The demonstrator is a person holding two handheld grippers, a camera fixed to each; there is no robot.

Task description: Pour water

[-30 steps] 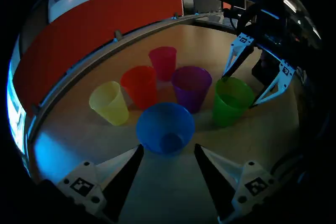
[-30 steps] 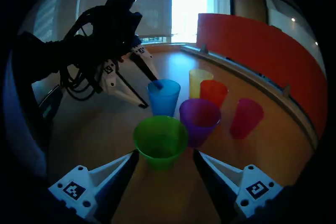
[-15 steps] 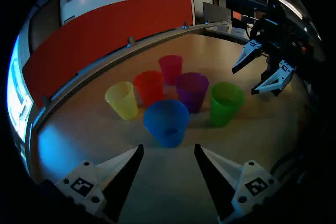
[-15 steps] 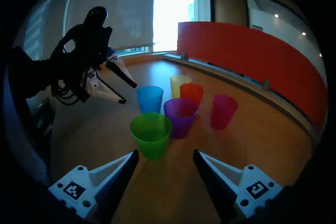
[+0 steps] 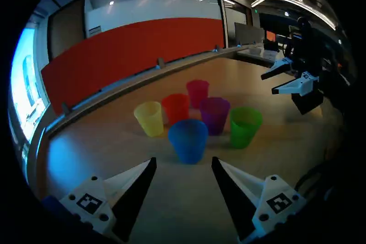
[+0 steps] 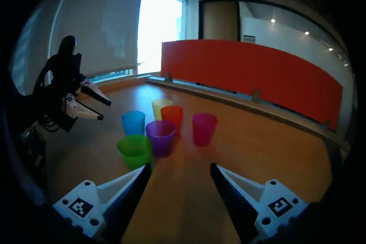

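Several plastic cups stand clustered on a wooden table [image 5: 274, 152]: blue cup [image 5: 188, 140], green cup [image 5: 244, 126], purple cup [image 5: 214, 114], orange cup [image 5: 175, 107], yellow cup [image 5: 149, 118], pink cup [image 5: 197, 93]. My left gripper [image 5: 183, 170] is open just short of the blue cup, nothing between its fingers. The right gripper view has the green cup [image 6: 135, 149] nearest, then purple [image 6: 160, 137], blue [image 6: 133, 122], orange [image 6: 172, 116], yellow [image 6: 160, 107], pink [image 6: 204, 128]. My right gripper [image 6: 180, 175] is open and holds nothing. The other gripper appears far off in each view [image 5: 290, 79] [image 6: 87, 102].
A long red partition [image 5: 128, 56] with a grey ledge runs along the table's far side. A bright window [image 6: 158, 33] lies behind the left gripper. Bare wood surrounds the cups on all sides.
Both grippers have pulled back from the cups and risen. The blue and green cups, once close between the fingers, now look smaller and farther off. No cup has moved.
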